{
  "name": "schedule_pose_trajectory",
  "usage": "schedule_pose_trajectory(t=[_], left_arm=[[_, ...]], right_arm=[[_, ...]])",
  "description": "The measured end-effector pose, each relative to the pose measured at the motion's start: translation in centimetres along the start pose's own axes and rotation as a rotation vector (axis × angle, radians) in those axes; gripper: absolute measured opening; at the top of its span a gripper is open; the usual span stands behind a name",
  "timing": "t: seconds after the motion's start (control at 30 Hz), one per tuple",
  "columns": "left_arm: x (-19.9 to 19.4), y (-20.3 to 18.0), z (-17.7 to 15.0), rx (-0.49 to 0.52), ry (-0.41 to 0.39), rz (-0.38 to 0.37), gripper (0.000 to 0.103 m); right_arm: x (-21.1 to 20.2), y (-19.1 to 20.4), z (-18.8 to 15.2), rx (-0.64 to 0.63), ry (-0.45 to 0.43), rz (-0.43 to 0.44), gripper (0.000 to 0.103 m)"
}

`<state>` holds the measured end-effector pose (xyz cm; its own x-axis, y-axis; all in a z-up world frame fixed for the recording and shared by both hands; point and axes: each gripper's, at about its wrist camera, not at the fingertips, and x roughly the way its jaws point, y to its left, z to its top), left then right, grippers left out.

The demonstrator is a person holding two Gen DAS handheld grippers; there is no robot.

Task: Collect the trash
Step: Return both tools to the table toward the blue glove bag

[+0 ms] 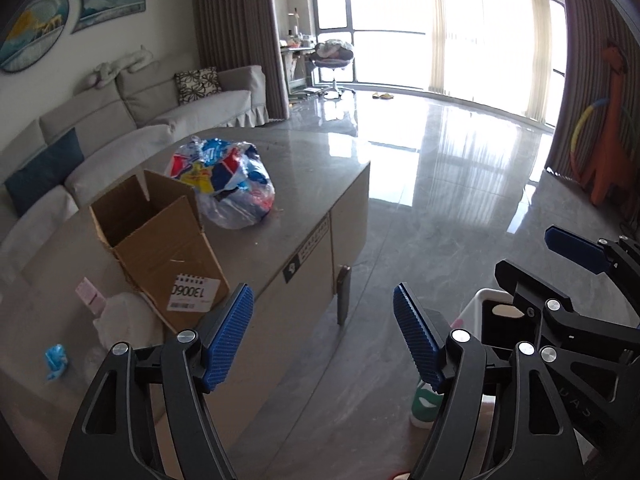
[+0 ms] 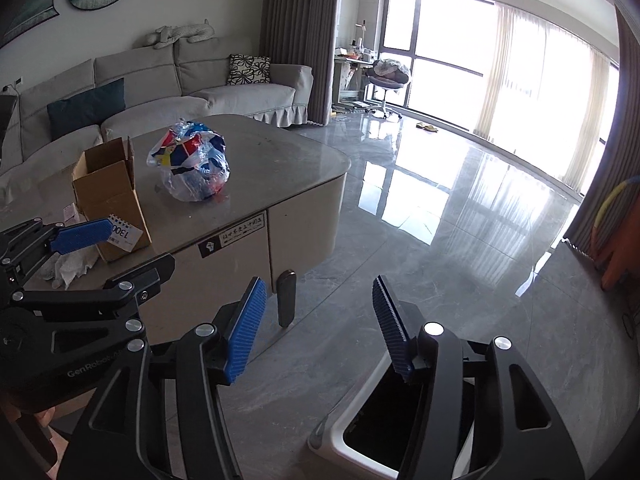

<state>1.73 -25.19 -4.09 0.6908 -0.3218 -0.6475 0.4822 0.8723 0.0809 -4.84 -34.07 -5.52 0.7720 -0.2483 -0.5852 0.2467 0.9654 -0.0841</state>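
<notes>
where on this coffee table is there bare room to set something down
Free: the far end of the table, beyond the clear bag of trash, and the strip between the bag and the near edge. Crowded: the end with the cardboard box, crumpled tissue, pink packet and blue wrapper.

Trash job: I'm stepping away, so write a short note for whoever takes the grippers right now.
Left gripper: open, empty.
Right gripper: open, empty, over the open bin on the floor.
On the table: tied plastic bag of wrappers, open box, crumpled tissue, pink packet, blue scrap.
Done: cannot tell what is already in the bin.
Left: all of the above still to go in.
</notes>
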Motion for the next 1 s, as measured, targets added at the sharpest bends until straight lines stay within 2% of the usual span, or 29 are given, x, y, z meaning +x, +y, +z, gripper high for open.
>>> schedule_pose_trajectory(t=[0.07,0.2,0.3,0.43,0.57,0.77,1.0], left_arm=[[-0.5,2.2,-0.3,-0.029,-0.004,0.030,0.075],[-1.3,6.4,-1.0,-0.075,-0.010,0.094,0.078],[-1.7,9.3,-1.6,-0.104,-0.009,0.148,0.079],[-2.2,14.1,-3.0,-0.165,0.003,0.206,0.082],[-2.8,18.4,-4.4,-0.224,0.005,0.260,0.087],[-3.6,23.8,-6.3,-0.286,0.015,0.325,0.092],[-3.2,28.5,-9.0,-0.343,0.049,0.371,0.094]], right_arm=[[0.3,1.8,0.7,-0.021,-0.004,0.022,0.067],[0.9,5.7,1.8,-0.071,-0.010,0.071,0.069],[1.1,8.7,2.3,-0.108,-0.020,0.102,0.075],[1.5,12.6,3.1,-0.137,-0.026,0.158,0.092],[1.8,16.2,3.9,-0.176,-0.037,0.199,0.098],[2.3,21.5,4.5,-0.225,-0.041,0.255,0.098],[3.6,25.9,4.5,-0.263,-0.028,0.270,0.098]])
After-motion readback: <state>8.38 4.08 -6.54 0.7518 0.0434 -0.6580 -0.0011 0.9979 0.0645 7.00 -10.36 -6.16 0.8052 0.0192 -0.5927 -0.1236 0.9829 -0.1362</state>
